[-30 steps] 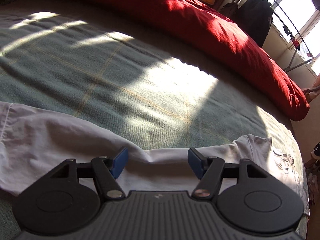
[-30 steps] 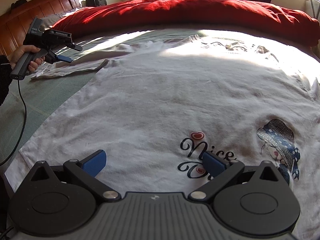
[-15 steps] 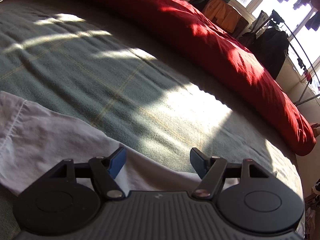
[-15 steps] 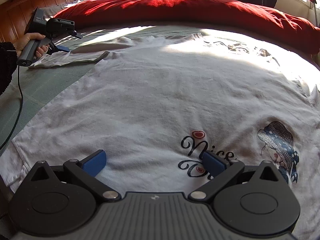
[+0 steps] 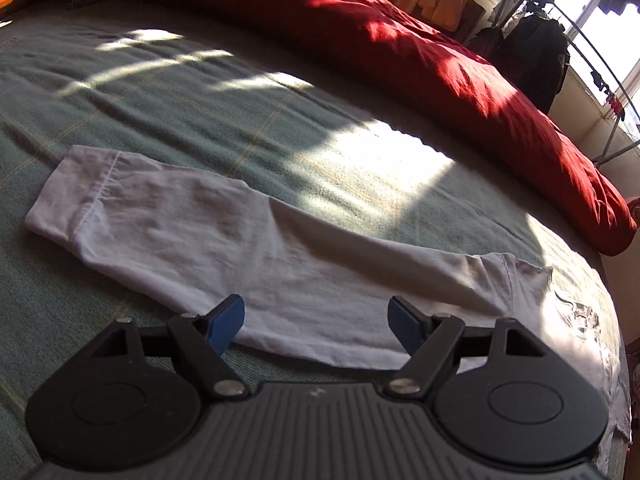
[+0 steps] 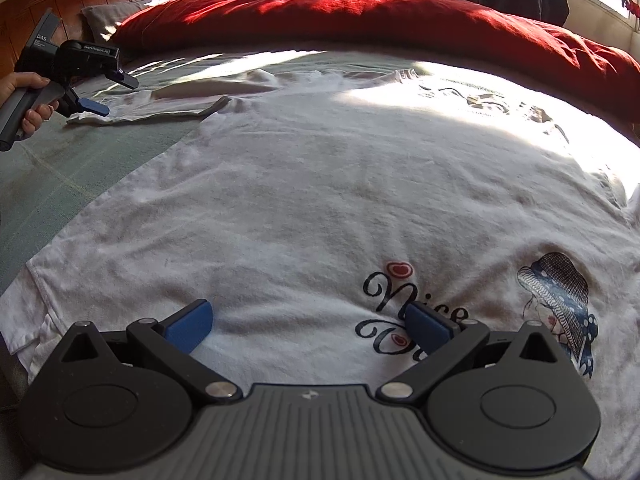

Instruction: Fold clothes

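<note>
Left gripper (image 5: 318, 322): jaws spread, empty, now backed off so the whole sleeve (image 5: 224, 248) shows, lying flat from 9 to 3 o'clock on the green blanket (image 5: 200, 112). Right gripper (image 6: 308, 326): jaws spread, empty, unmoved over the white shirt (image 6: 340, 184), spread flat, print at 3 o'clock. Judgement: sleeve is laid out straight, ready for folding inward.
</note>
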`<state>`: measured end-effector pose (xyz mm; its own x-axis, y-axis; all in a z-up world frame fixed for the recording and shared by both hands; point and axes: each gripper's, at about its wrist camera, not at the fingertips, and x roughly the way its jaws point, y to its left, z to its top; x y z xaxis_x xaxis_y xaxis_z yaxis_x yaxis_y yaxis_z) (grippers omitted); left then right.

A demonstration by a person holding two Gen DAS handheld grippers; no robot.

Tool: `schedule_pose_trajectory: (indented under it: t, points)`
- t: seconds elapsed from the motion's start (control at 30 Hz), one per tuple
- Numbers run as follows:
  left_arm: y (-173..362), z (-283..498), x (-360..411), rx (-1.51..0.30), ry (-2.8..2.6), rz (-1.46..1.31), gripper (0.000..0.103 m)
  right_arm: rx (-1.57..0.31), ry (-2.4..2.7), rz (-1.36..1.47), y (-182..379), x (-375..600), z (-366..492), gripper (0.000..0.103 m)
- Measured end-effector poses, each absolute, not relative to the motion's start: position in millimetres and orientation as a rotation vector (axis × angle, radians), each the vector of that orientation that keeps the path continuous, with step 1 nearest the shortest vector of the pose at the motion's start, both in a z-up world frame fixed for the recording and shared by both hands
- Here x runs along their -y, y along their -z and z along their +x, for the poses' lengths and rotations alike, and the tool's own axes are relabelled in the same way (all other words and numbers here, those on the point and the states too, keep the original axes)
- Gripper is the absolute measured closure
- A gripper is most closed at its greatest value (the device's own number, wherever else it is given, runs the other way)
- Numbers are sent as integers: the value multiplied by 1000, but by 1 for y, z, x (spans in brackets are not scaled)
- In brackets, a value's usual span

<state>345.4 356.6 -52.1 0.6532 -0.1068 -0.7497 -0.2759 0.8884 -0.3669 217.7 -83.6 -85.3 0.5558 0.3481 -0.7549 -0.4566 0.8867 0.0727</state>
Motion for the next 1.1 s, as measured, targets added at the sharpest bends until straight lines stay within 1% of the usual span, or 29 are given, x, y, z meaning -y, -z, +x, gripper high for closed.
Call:
schedule_pose_trajectory:
  t: [0.03,0.13,0.27,0.4,0.47,0.6,0.67,0.83,0.93,1.0,1.1]
  points:
    - [49,348,-349,-856,-83,-469,20,-866,-485,-140,84,84,219,0]
    - [46,364,-321,-837,-29,-411,19,-900,-526,-155,80,86,224,0]
    - [64,391,-299,-857,-1,-354,18,-974,-620,-185,75,90,236,0]
    - [89,395,-298,-900,-7,-345,19,-1061,-677,-139,70,96,253,0]
    - [90,389,-298,-891,14,-319,18,-1096,-693,-94,66,98,263,0]
    - [85,383,-307,-947,32,-316,18,-1178,-620,-32,49,95,293,0]
    - [83,382,-321,-991,42,-355,18,-1211,-585,-29,36,87,307,0]
    - [84,382,-347,-1056,58,-433,18,-1309,-522,-5,-25,48,341,0]
    - [85,385,-354,-1086,92,-466,17,-1349,-480,-41,-60,17,343,0]
    - [87,388,-359,-1106,115,-488,14,-1375,-451,-65,-83,-3,345,0]
    - [89,391,-366,-1136,149,-521,9,-1390,-409,-17,-112,-24,337,0]
